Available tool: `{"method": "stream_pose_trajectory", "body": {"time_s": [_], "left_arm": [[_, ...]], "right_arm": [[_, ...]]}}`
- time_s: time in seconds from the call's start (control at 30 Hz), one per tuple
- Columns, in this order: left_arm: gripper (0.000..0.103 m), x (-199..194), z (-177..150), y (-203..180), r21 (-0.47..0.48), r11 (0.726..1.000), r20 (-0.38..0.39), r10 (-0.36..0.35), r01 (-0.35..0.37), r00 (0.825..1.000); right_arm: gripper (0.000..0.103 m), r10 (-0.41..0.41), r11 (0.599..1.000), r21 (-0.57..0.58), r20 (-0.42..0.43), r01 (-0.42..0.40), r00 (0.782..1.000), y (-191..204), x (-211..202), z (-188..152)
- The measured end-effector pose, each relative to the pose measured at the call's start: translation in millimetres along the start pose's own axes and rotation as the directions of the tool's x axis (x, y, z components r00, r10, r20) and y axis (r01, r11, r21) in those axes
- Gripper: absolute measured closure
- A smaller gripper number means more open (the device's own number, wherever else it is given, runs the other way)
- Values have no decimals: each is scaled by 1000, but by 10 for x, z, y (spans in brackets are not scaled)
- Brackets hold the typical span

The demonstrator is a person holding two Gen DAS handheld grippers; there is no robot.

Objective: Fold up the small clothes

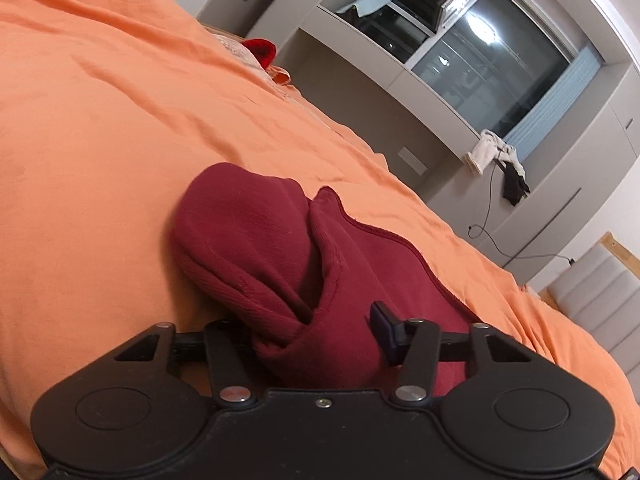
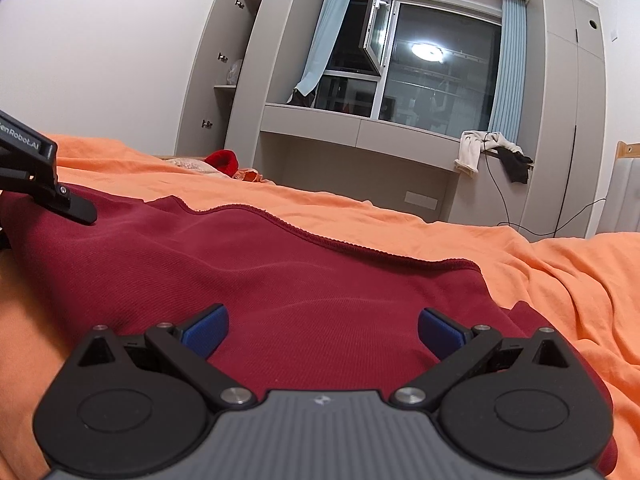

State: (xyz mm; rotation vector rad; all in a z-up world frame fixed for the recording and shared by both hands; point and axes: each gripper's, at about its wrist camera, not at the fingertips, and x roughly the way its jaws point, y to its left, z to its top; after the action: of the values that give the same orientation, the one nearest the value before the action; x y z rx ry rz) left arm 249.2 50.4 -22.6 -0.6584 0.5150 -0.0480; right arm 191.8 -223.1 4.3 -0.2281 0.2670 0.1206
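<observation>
A dark red garment [image 1: 256, 240] lies on the orange bedsheet [image 1: 100, 140], bunched into thick folds close to the left wrist camera. My left gripper [image 1: 304, 320] is shut on a gathered fold of it. Its right blue pad [image 1: 382, 322] presses against the cloth, while the left finger is mostly hidden behind the fabric. In the right wrist view the same garment [image 2: 300, 272] spreads flat, its hem running across the bed. My right gripper [image 2: 322, 332] hovers low over it, open, with both blue pads [image 2: 208, 332] wide apart and nothing pinched. The left gripper [image 2: 44, 184] shows at the left edge.
A bright red item [image 2: 224, 160] and a patterned pillow lie at the bed's far edge. Beyond stand a grey window desk [image 2: 360, 132], open cabinet shelves [image 2: 224, 80], clothes draped on the ledge [image 2: 492, 152] and a hanging cable. A padded headboard [image 2: 624, 196] is at right.
</observation>
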Motion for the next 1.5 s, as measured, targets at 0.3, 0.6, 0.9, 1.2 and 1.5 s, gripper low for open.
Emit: {"method": "stream_pose_trajectory", "body": {"time_s": [0.3,0.6,0.9,1.2,1.5], "left_arm": [[80,-7,4,-173,110,994,81,12,-21,997],[87,8,275,-718,264,964,104,-59,30,993],[88,4,104,-1883,590,800,76,-190,110,979],[88,34,-962,-2595,768,594,-97,-266,242,959],[81,3,-1752,-2422,889,401,-150,-206,223,967]], "right_arm": [[0,71,997,45,-49,-69,996,-119,7,46],[0,95,993,71,-73,-90,993,-523,-171,247],[0,-77,984,161,12,74,997,-1237,-515,345],[0,-156,896,411,-63,168,986,-2266,-566,273],[0,209,617,787,-156,-6,965,-2947,-160,-181]]}}
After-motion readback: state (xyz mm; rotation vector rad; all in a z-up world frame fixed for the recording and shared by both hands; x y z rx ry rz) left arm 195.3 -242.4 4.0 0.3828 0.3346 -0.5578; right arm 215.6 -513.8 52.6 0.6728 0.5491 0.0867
